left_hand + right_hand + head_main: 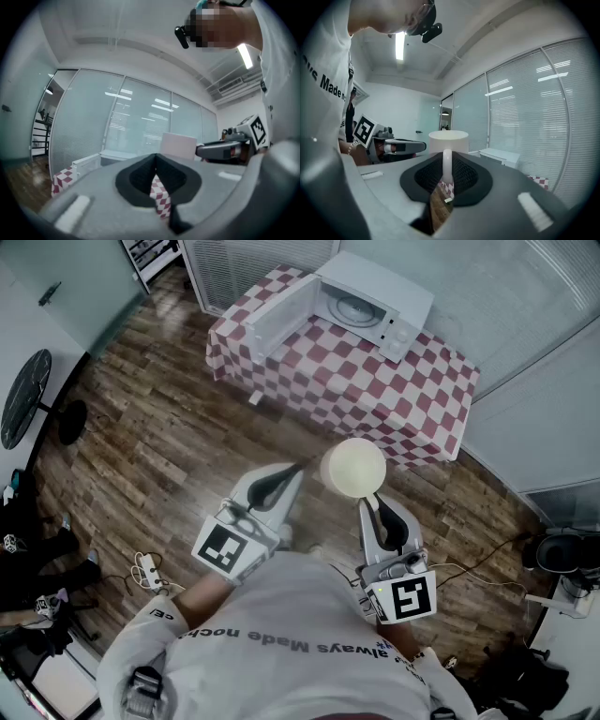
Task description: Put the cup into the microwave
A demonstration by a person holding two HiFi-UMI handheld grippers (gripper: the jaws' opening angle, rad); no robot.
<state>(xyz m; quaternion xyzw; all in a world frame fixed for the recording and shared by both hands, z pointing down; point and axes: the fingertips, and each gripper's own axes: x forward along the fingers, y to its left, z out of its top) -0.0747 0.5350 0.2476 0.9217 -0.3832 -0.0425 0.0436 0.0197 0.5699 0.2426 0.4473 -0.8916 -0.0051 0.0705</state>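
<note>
Head view showed my right gripper (pixel 367 501) pinching the cup (pixel 353 467) mid-carry, left gripper (pixel 289 472) pressed together, empty; next, I judged, reaching into the far open microwave (pixel 370 306).

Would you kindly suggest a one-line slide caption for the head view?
Right gripper holds a pale cup by its handle, short of the open microwave on a checkered table.
</note>
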